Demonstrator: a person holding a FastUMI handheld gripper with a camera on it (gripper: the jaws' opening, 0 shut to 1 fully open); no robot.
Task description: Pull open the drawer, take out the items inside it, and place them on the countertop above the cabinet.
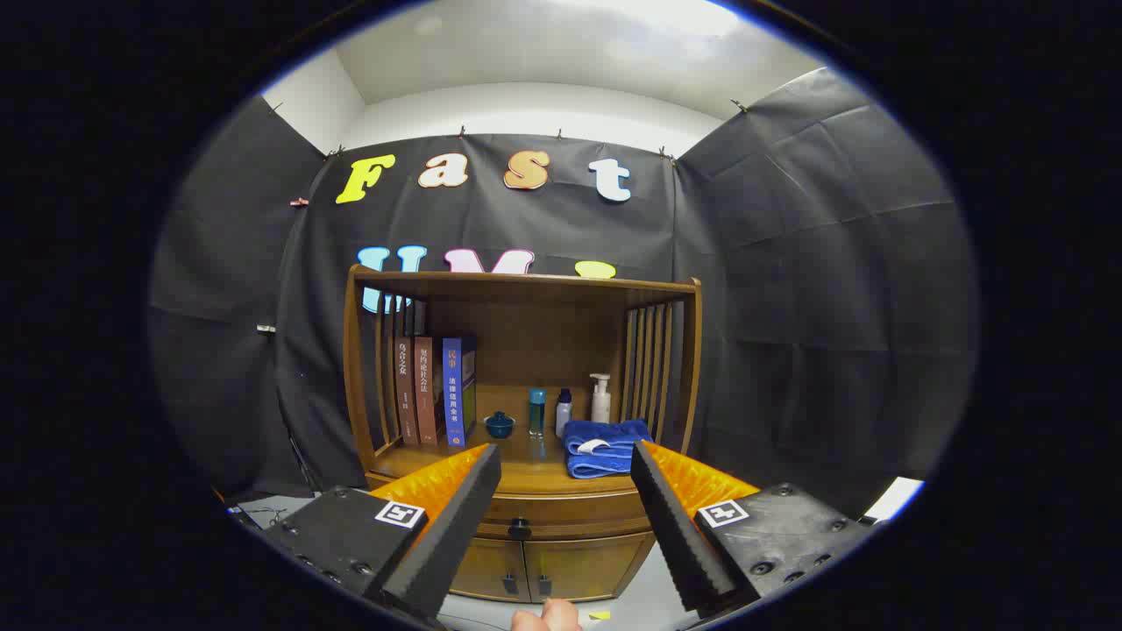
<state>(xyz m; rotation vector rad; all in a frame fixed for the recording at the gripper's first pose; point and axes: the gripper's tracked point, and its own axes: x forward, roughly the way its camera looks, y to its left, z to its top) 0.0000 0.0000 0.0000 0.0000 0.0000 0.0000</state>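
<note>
A wooden cabinet [526,491] stands against the booth wall, some way ahead of me. Its drawer [561,517] is closed, with a dark round knob [519,528] at its middle. Above the drawer is the countertop [526,464], under a shelf frame. My gripper [565,478] hangs open in front of the cabinet, its black foam fingers [456,517] spread wide with nothing between them. The knob shows between the fingers, beyond their tips. What is inside the drawer is hidden.
On the countertop stand three books [434,390] at the left, a small blue bowl [500,425], a teal bottle [536,412], a small white bottle [564,412], a pump bottle [600,399] and a folded blue towel [605,447]. Two lower doors [543,570] sit under the drawer. A hand [543,618] shows below.
</note>
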